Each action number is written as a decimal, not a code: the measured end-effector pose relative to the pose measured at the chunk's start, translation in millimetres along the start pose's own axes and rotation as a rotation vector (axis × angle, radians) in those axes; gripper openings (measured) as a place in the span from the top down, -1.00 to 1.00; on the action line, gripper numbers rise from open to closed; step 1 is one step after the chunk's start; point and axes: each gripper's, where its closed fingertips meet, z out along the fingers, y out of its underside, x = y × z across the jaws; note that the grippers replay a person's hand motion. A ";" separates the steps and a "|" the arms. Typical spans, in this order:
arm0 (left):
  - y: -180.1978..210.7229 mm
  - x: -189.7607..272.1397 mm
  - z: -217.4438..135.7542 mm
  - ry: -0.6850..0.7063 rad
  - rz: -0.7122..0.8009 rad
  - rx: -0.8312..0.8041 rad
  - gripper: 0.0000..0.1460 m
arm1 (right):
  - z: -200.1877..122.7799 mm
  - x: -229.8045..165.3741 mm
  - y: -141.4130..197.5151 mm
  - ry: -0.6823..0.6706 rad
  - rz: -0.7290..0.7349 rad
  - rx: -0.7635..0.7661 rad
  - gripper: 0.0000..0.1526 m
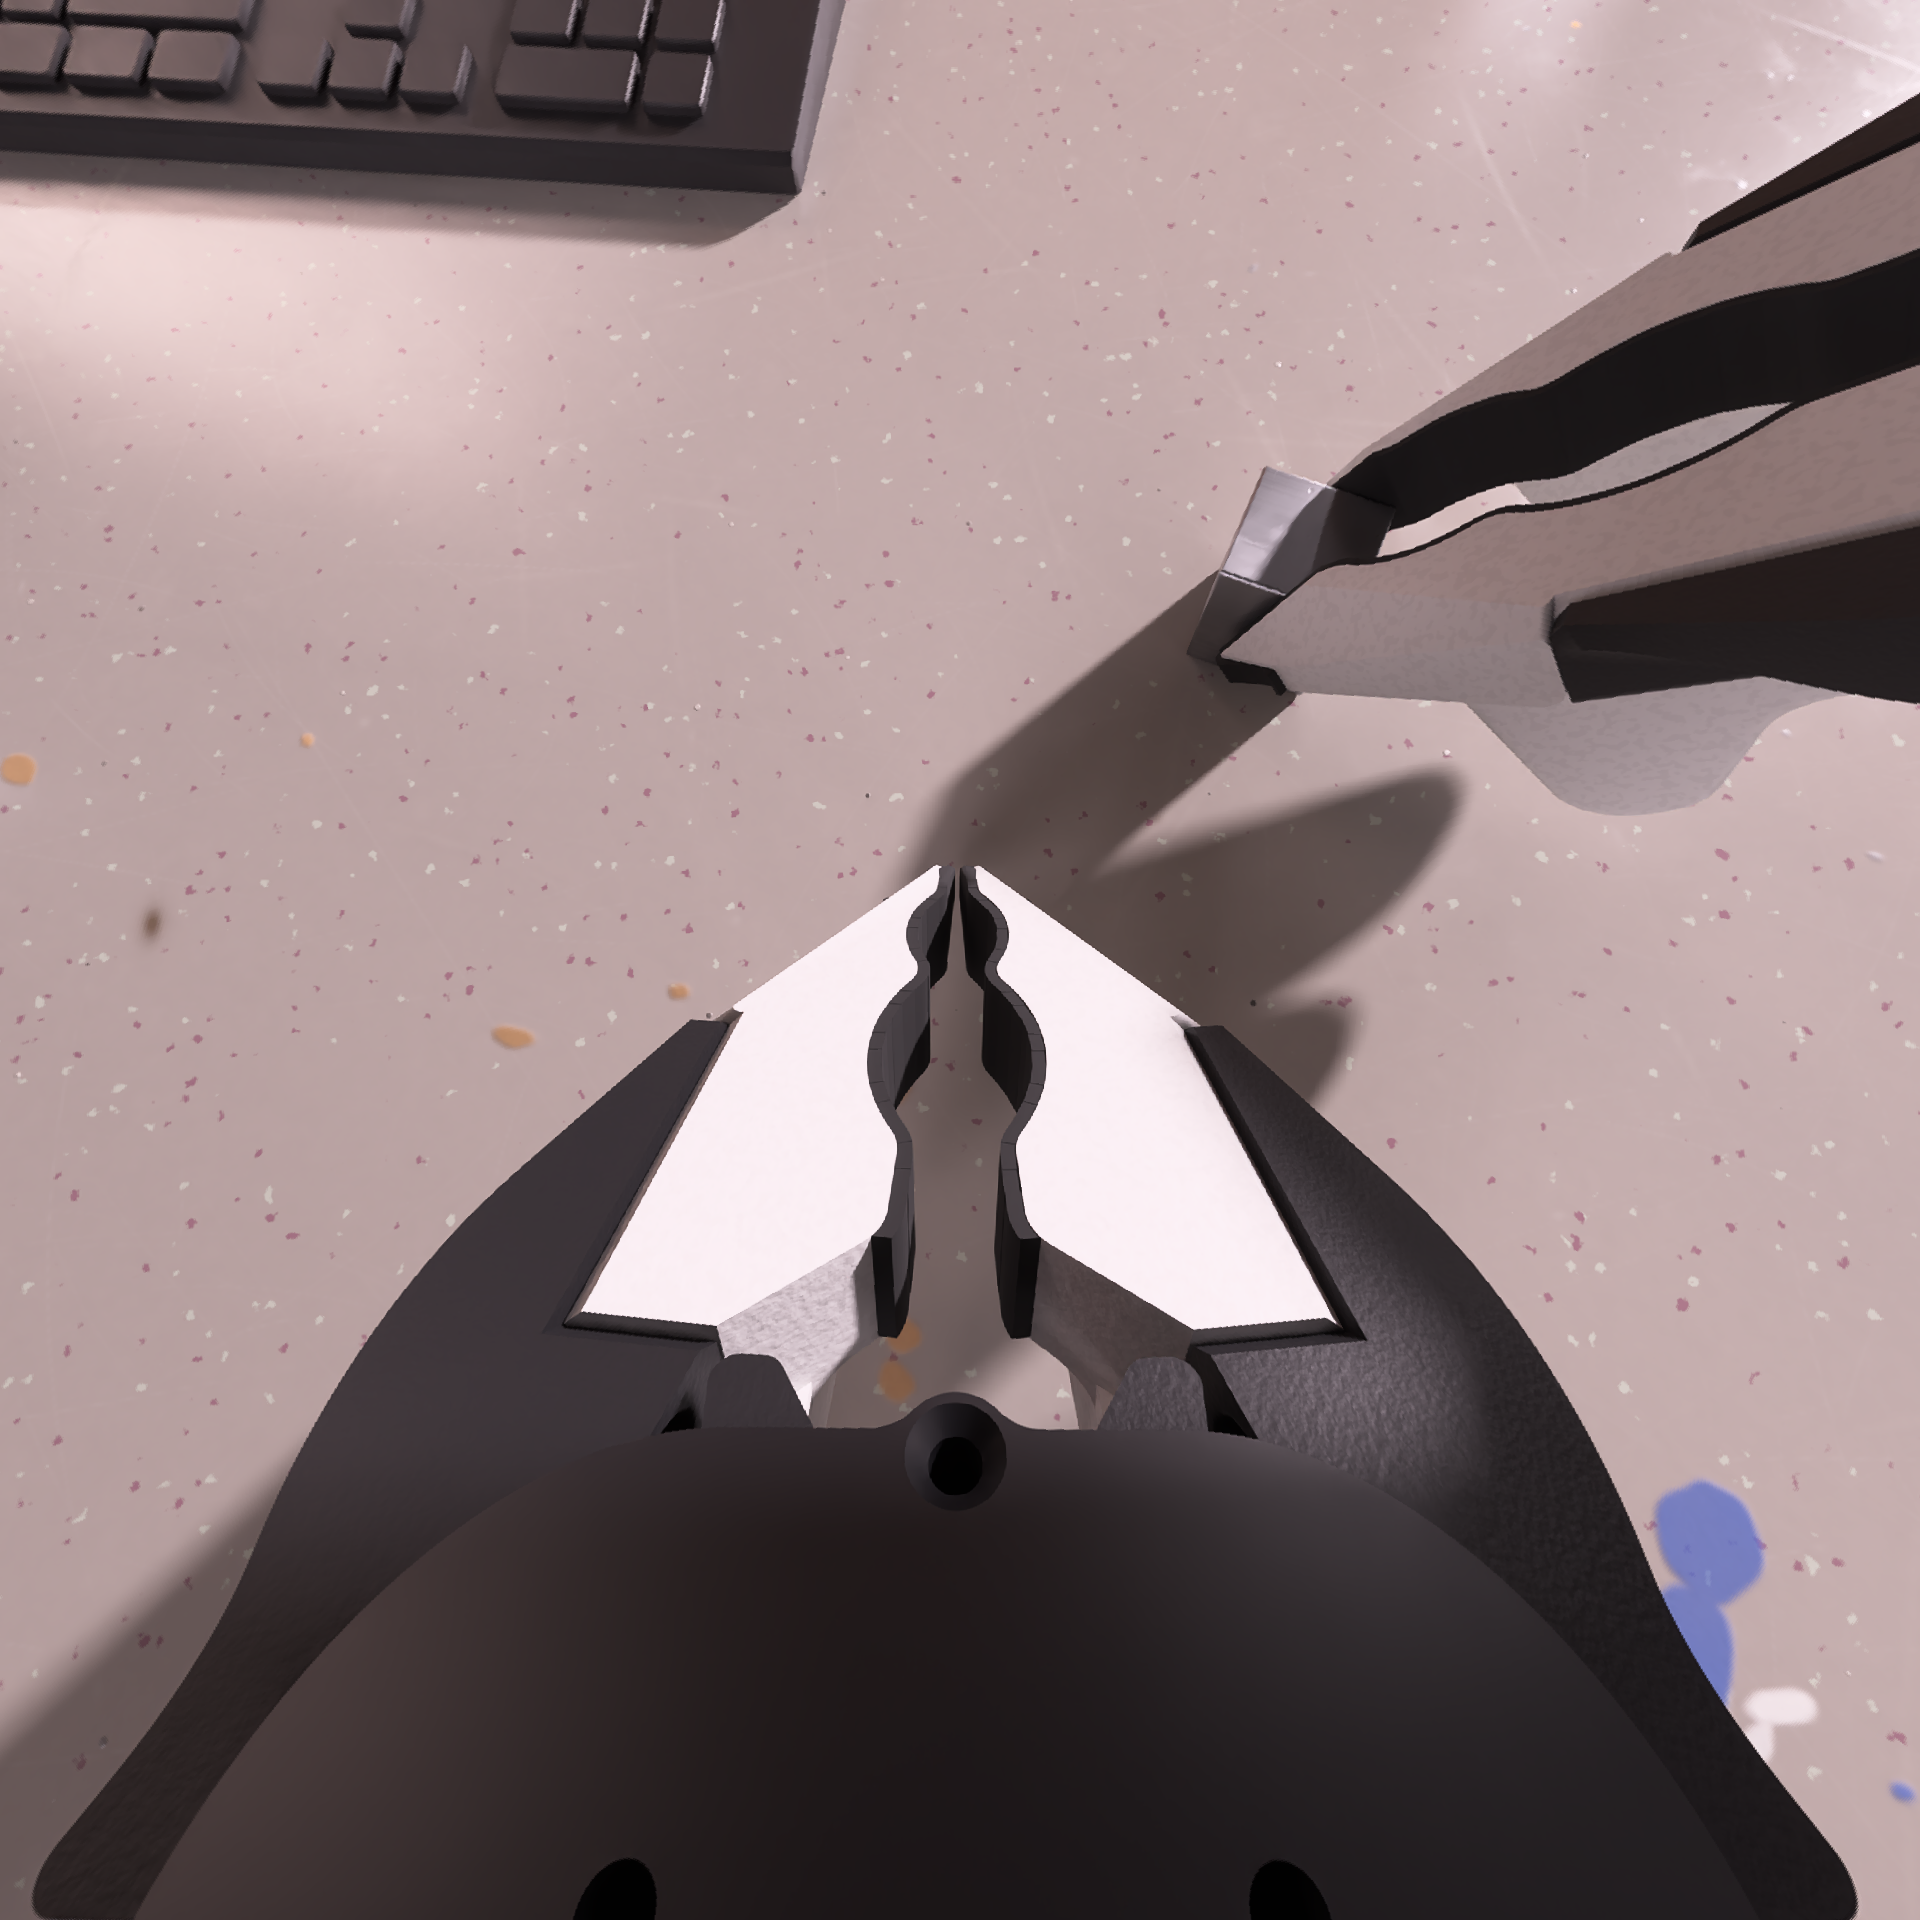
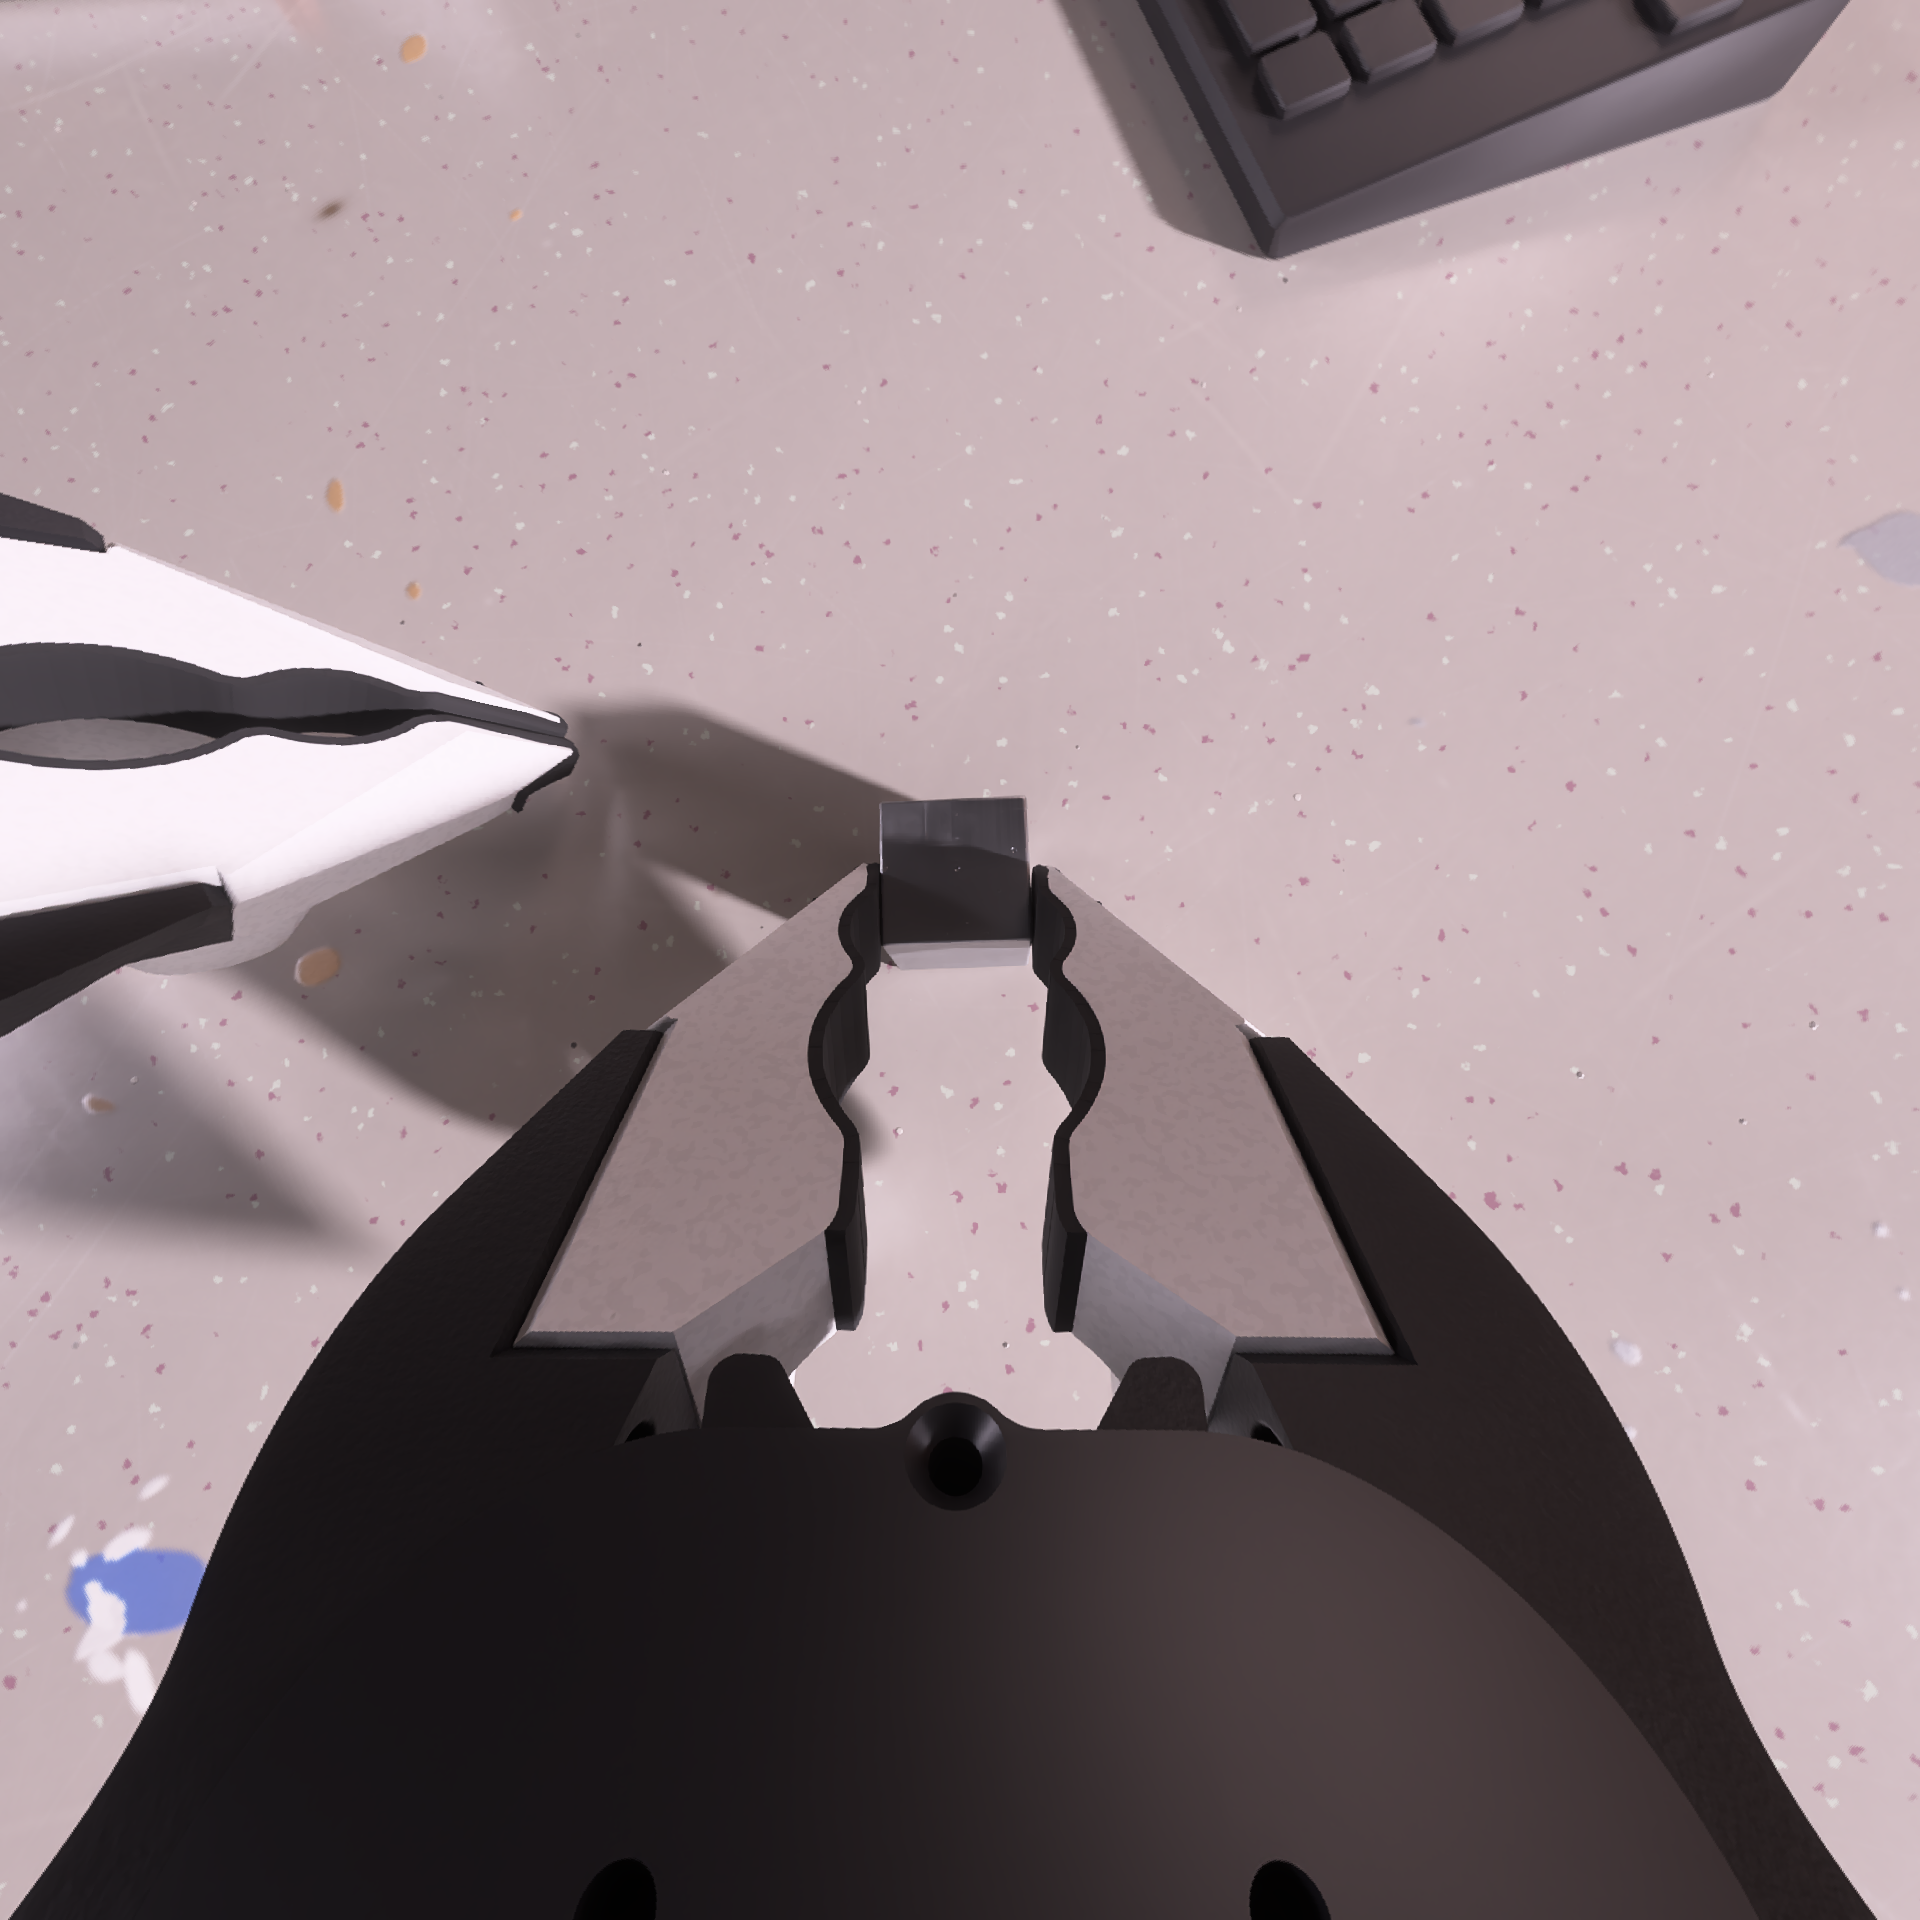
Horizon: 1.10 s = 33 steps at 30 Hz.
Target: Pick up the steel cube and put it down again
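While its two fingertips press the opposite side faces of the steel cube [image 2: 951,883], the right gripper [image 2: 954,896] holds that cube between narrowed jaws, low over the speckled counter [image 2: 1351,727]; whether the cube touches the counter I cannot tell. Just to the cube's left, the left gripper [image 1: 956,878] has its fingertips closed together on nothing, tips apart from the cube. Farther beyond the cube lies a dark keyboard [image 2: 1475,94], and orange and blue paint spots [image 2: 135,1590] mark the counter on the left gripper's side.
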 end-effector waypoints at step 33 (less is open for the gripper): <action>0.5 -0.1 -0.4 -0.008 0.015 0.001 0.99 | -2.0 -19.6 3.5 -0.097 -0.207 -0.026 0.63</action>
